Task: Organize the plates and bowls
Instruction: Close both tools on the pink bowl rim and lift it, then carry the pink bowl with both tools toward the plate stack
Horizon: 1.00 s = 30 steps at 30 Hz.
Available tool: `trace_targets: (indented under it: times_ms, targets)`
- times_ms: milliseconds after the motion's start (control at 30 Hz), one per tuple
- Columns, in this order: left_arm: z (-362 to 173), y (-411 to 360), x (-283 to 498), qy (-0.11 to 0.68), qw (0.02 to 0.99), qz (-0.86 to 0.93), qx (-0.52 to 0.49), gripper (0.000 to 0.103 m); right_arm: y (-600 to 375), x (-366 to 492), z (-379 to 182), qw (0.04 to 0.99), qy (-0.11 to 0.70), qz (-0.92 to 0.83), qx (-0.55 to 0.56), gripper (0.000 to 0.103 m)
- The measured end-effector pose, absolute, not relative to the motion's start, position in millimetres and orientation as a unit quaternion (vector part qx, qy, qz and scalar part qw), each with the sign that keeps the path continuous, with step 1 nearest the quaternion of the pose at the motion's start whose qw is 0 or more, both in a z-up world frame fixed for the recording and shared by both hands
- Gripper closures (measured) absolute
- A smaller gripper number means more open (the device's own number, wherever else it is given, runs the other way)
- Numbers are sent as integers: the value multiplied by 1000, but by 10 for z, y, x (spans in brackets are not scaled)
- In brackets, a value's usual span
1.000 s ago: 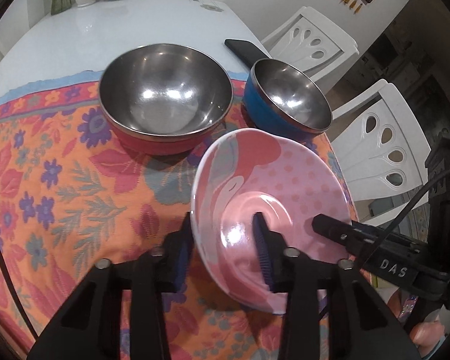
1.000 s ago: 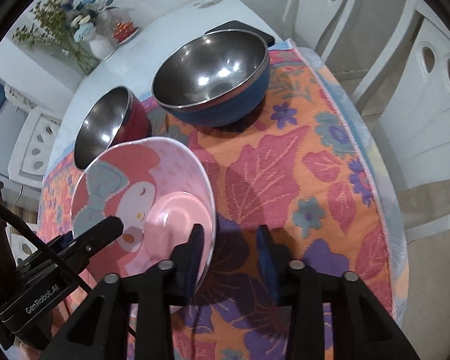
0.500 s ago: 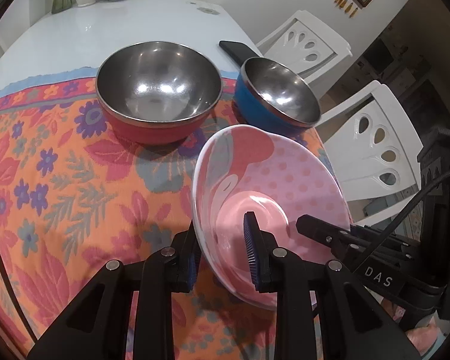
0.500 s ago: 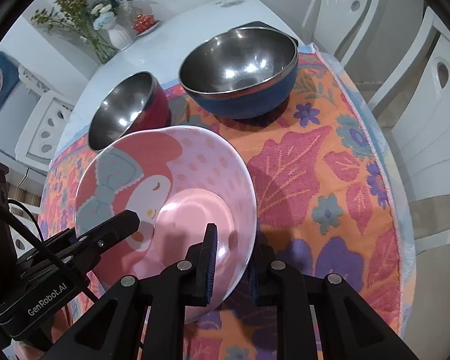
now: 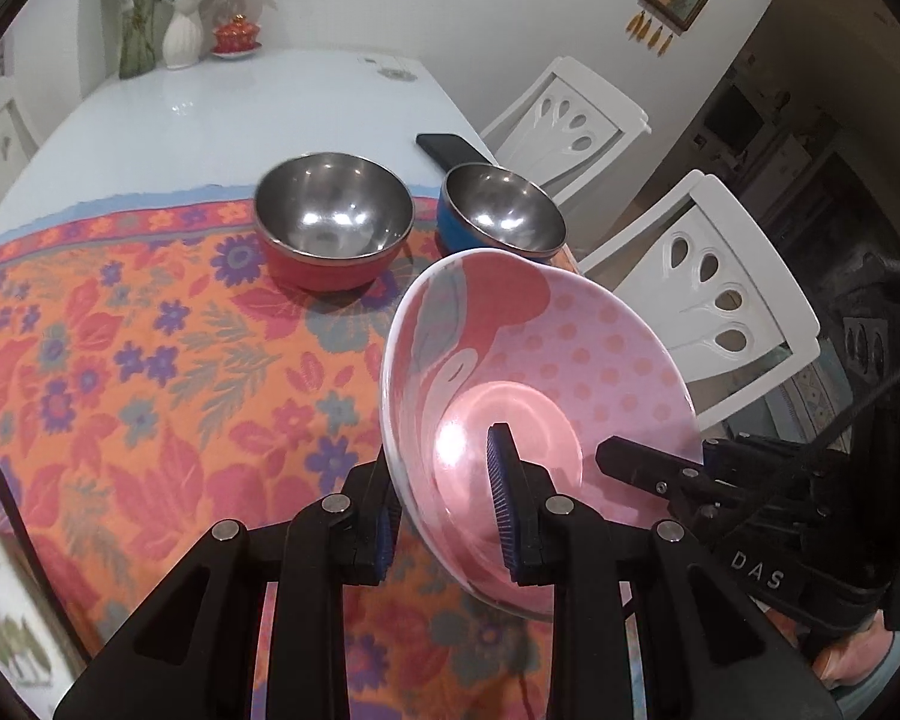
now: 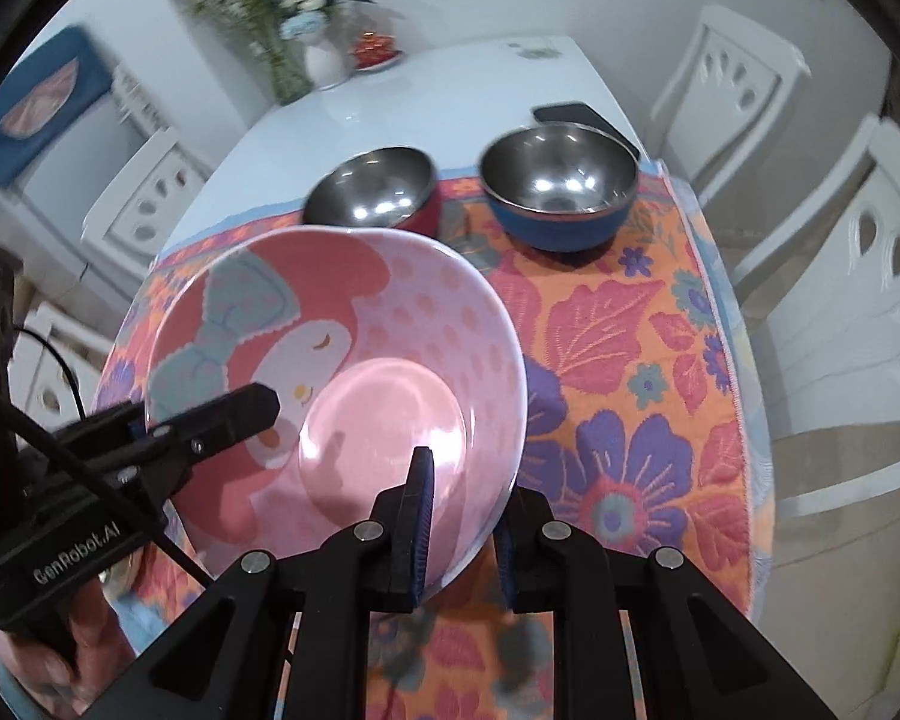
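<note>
A pink cartoon-print bowl (image 5: pixel 546 372) (image 6: pixel 354 330) hangs tilted above the floral cloth, held from both sides. My left gripper (image 5: pixel 444 510) is shut on its left rim, one pad inside and one outside. My right gripper (image 6: pixel 462 516) is shut on its right rim in the same way. Each gripper shows in the other's view: the right gripper (image 5: pixel 648 468) and the left gripper (image 6: pixel 234 414). Further back on the cloth stand a red steel-lined bowl (image 5: pixel 333 222) (image 6: pixel 372 192) and a blue steel-lined bowl (image 5: pixel 498 213) (image 6: pixel 561 186), side by side.
The floral cloth (image 5: pixel 120 348) covers the near part of a white table (image 5: pixel 240 114). A dark phone (image 5: pixel 450 150) lies behind the blue bowl. A vase of flowers (image 5: pixel 180 30) and a small red dish (image 5: pixel 237 36) stand at the far end. White chairs (image 5: pixel 708 288) line the right side.
The right gripper closed onto the pink bowl's rim. Both grippers then lifted the bowl off the cloth and drew it back, so the red and blue bowls look smaller and further off.
</note>
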<state>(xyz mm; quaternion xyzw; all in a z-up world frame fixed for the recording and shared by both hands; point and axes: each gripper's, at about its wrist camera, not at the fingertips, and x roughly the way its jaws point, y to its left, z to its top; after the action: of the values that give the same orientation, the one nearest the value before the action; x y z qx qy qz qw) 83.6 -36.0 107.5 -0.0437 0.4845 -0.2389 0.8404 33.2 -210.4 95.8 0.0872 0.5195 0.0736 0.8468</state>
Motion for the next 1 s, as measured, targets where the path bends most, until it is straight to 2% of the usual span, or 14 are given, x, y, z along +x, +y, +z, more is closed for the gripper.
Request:
trace_targets:
  times_ms: [233, 600, 1000]
  targets:
    - [1087, -154, 496, 492, 841, -222, -45, 80, -1867, 64, 954, 840, 530, 94, 63, 85]
    - [672, -5, 229, 529, 823, -203, -46, 80, -1698, -185, 488, 800, 585, 112, 79, 85]
    - [459, 43, 152, 548, 810, -202, -56, 80, -1705, -189, 358, 787, 601, 107, 89, 85]
